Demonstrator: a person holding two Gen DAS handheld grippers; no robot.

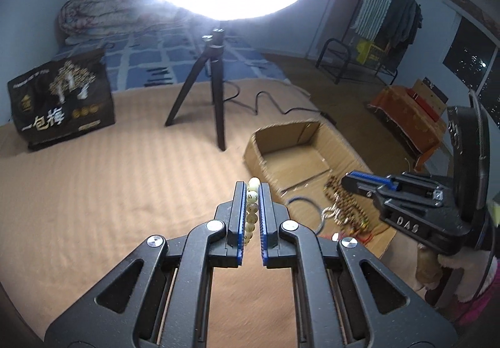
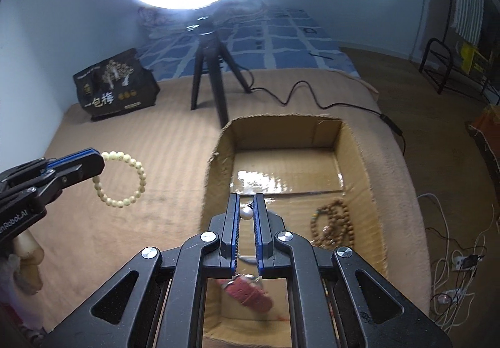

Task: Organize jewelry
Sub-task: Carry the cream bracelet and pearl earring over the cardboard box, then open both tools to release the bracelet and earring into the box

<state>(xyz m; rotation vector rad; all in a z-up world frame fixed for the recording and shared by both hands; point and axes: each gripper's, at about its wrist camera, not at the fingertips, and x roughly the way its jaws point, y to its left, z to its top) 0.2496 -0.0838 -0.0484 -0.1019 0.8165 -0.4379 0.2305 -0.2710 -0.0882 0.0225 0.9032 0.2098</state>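
Observation:
My left gripper (image 1: 252,188) is shut on a pale yellow bead bracelet (image 1: 252,210) and holds it above the tan blanket, left of the cardboard box (image 1: 259,141). The right wrist view shows the bracelet (image 2: 125,179) hanging as a ring from the left gripper (image 2: 98,160). My right gripper (image 2: 247,199) is shut on a white pearl piece (image 2: 246,214) above the box (image 2: 356,160); it also shows in the left wrist view (image 1: 347,181). A brown wooden bead necklace (image 2: 332,223) lies on the box floor. A red tassel (image 2: 250,293) hangs below the right gripper.
A ring light on a black tripod (image 2: 209,67) stands behind the box, its cable (image 2: 312,98) trailing right. A black printed bag (image 2: 115,85) stands at the back left. A dark ring (image 1: 304,210) lies in the box in the left wrist view. Cables (image 2: 453,260) lie on the floor.

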